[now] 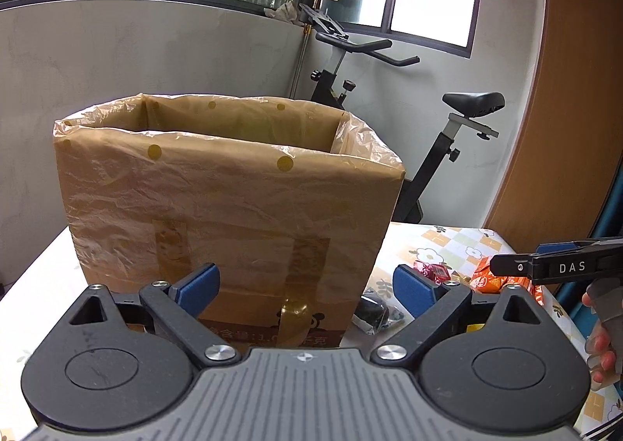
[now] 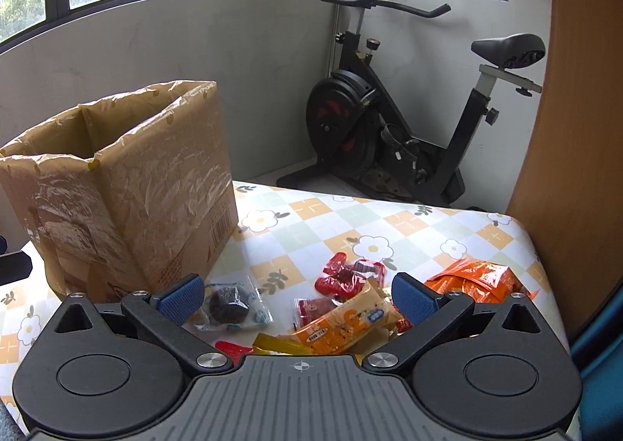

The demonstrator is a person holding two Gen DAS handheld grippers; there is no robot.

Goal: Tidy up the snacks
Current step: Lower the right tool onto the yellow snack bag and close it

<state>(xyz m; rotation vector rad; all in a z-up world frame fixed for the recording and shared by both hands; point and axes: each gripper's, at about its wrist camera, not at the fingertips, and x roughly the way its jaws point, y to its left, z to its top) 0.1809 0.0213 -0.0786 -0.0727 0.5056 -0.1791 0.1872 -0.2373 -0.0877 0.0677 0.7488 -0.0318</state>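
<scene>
A tall cardboard box (image 1: 229, 207) lined with a clear plastic bag stands open-topped right in front of my left gripper (image 1: 305, 289), which is open and holds nothing. In the right wrist view the same box (image 2: 124, 187) is at the left. My right gripper (image 2: 298, 300) is open above a pile of snacks on the floral tablecloth: a dark round cake in clear wrap (image 2: 229, 304), an orange bar (image 2: 346, 320), red packets (image 2: 342, 277), a yellow wrapper (image 2: 280, 345) and an orange bag (image 2: 479, 281). The right gripper (image 1: 545, 265) also shows at the right edge of the left wrist view.
An exercise bike (image 2: 389, 121) stands on the floor beyond the table's far edge (image 2: 389, 203). A wooden panel (image 2: 576, 129) rises along the table's right side. A hand (image 1: 601, 339) holds the right gripper. Bare tablecloth (image 2: 350, 223) lies between box and snacks.
</scene>
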